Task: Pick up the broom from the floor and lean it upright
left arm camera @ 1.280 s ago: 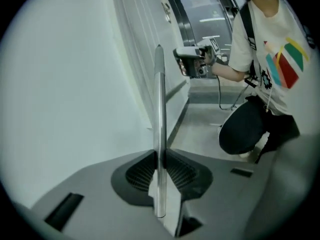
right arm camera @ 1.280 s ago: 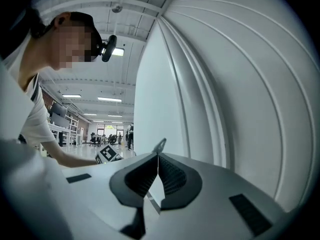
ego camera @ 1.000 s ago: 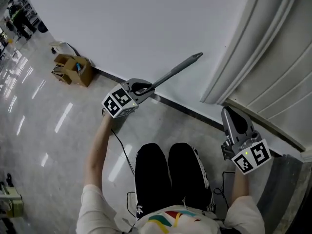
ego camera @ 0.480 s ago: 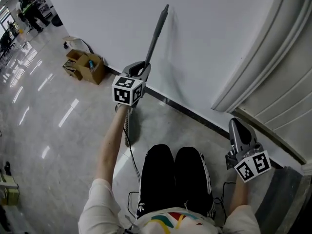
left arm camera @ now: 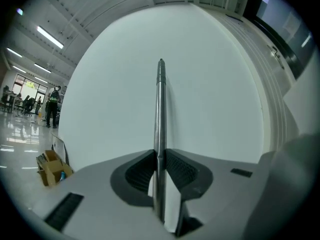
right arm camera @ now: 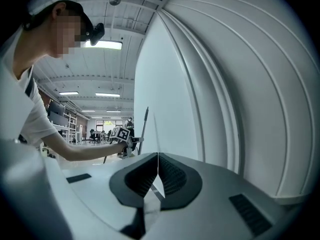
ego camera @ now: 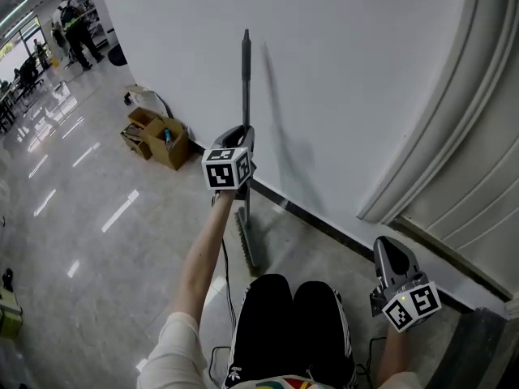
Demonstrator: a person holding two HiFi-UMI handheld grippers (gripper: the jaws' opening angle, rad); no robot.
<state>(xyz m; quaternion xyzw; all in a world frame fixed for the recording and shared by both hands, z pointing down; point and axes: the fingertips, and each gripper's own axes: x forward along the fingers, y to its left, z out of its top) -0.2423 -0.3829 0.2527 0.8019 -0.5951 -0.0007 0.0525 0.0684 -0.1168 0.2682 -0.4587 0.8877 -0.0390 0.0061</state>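
My left gripper clamps the broom by its handle, which stands upright close to the white wall, head down on the glossy floor. My right gripper hangs low, jaws together and empty. A box sits at the wall's foot.

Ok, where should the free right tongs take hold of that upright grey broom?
Probably the slim grey handle just above the left tongs, approached level from the open-floor side: it stands upright with the white wall behind it.
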